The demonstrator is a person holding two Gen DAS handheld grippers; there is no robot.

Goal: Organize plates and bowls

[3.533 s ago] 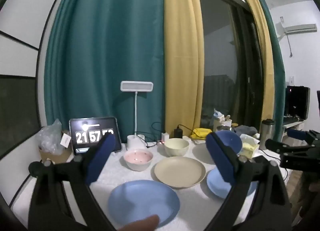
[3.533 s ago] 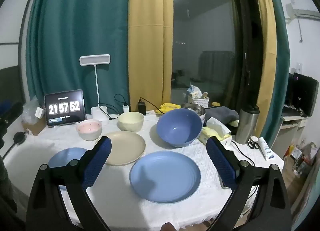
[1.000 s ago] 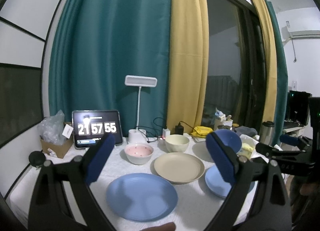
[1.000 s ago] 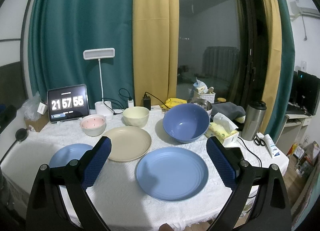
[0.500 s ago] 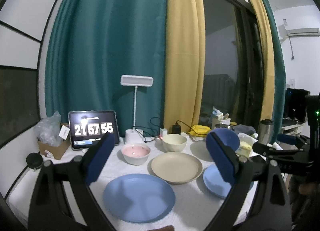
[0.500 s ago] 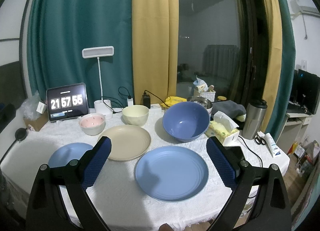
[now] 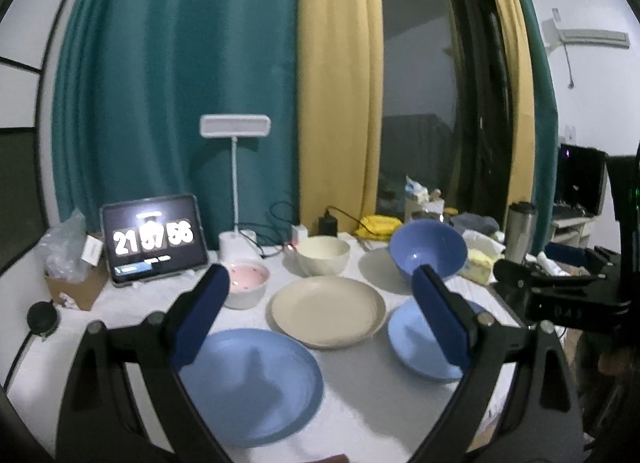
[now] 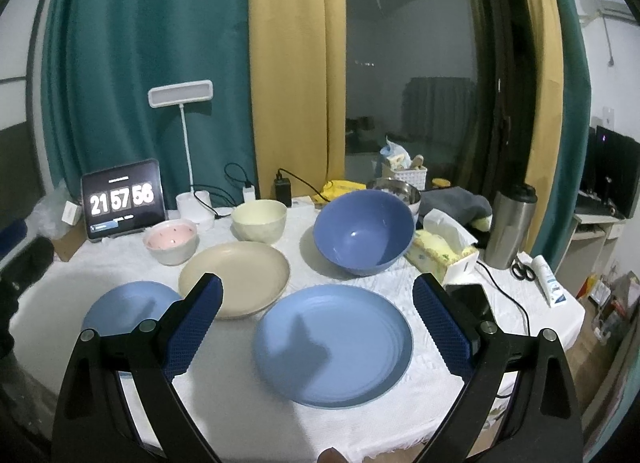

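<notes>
On the white table lie a small blue plate [image 7: 252, 383] at the left, a beige plate [image 7: 328, 313] in the middle and a large blue plate [image 8: 334, 343] at the right. Behind them stand a pink bowl [image 8: 171, 241], a cream bowl [image 8: 259, 219] and a big blue bowl [image 8: 363, 237]. My left gripper [image 7: 320, 307] is open and empty, held above the small blue plate. My right gripper [image 8: 316, 317] is open and empty, held above the large blue plate [image 7: 424, 347]. The right gripper's body shows at the right edge of the left wrist view.
A tablet clock [image 8: 122, 199] and a white desk lamp [image 8: 181, 97] stand at the back left. A tissue box [image 8: 444, 253], a steel flask [image 8: 510, 225], scissors [image 8: 522, 271], a tube [image 8: 548, 285] and a phone [image 8: 468, 299] sit at the right. Curtains hang behind.
Both grippers stay open and empty. The left view has shifted and tilted down slightly, with the plates a bit closer. The right view barely changes.
</notes>
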